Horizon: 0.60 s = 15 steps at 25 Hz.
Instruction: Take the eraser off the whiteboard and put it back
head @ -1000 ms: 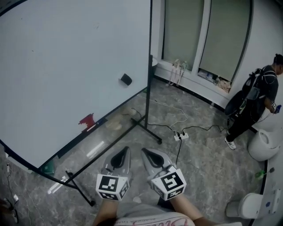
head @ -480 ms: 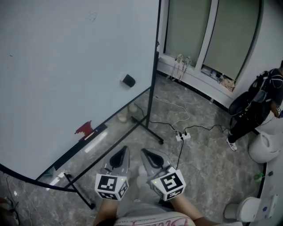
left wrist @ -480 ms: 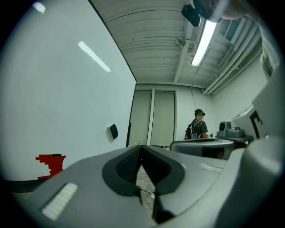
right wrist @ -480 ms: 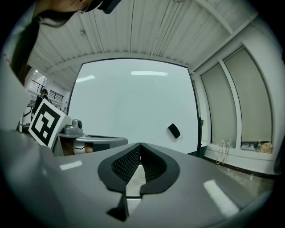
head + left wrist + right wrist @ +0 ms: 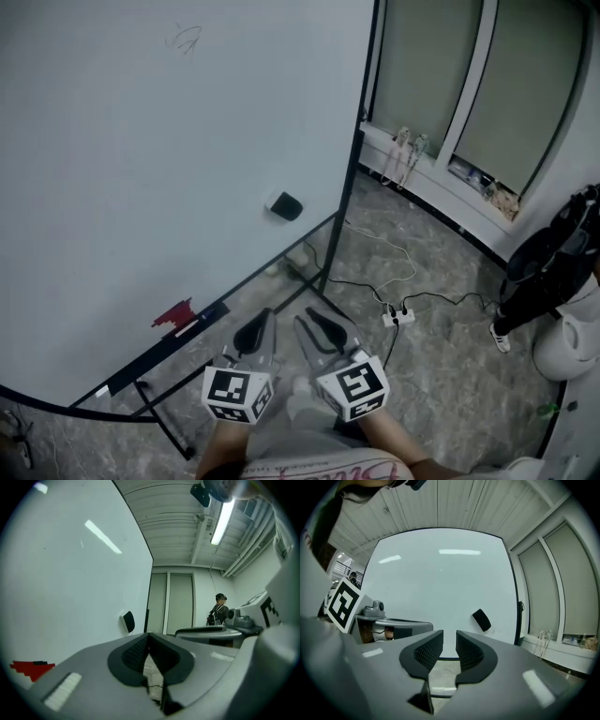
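Note:
A black eraser (image 5: 285,205) sticks to the large whiteboard (image 5: 141,178), low on its right side. It also shows in the left gripper view as the eraser (image 5: 127,621) and in the right gripper view as the eraser (image 5: 481,619). Both grippers are held side by side well short of the board. My left gripper (image 5: 255,332) has its jaw tips touching, with nothing between them. My right gripper (image 5: 316,324) has just been opening; a narrow gap stands between its pads (image 5: 429,650) and nothing is in it.
The whiteboard's black stand feet (image 5: 164,427) reach over the marble floor. A red item (image 5: 174,315) lies on the board's tray. A power strip (image 5: 398,316) with cables lies on the floor to the right. A person (image 5: 553,272) stands at far right by the windows.
The view has moved toward the whiteboard; the eraser now sits lower and nearer the grippers. The right gripper's jaws have parted slightly. The person at right has slid toward the frame's edge.

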Tool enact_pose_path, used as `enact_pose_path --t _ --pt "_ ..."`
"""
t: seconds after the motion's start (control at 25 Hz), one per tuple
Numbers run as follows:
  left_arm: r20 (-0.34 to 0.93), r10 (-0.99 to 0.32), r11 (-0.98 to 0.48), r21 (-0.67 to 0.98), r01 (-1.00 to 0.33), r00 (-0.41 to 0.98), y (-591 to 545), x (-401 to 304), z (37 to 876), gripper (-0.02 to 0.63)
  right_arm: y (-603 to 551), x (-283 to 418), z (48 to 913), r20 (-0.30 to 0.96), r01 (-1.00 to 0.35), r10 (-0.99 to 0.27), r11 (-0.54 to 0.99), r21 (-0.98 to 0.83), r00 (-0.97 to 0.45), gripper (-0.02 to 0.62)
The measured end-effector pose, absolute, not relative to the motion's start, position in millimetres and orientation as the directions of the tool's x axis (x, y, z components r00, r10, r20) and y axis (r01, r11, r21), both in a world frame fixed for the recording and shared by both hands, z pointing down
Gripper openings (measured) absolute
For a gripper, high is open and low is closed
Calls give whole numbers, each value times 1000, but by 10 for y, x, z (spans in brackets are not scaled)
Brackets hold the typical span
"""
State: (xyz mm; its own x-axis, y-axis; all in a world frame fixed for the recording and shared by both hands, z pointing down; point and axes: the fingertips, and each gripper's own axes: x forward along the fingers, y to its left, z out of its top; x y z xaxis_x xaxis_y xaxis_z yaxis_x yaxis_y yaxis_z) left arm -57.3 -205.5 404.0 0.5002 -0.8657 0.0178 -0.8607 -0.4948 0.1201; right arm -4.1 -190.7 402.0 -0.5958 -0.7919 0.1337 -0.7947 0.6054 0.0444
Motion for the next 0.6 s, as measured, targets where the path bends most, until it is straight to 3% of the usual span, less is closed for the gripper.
enact_pose_path --t 0.36,0.6 --pt "27 -893 -444 117 -888 450 -3017 -447 3993 -2 -3080 81 3958 161 -769 -774 631 104 -613 214" --pt "43 -914 -396 123 -910 403 -3408 -495 4037 -2 -3700 105 4009 181 -754 -775 631 183 -605 277"
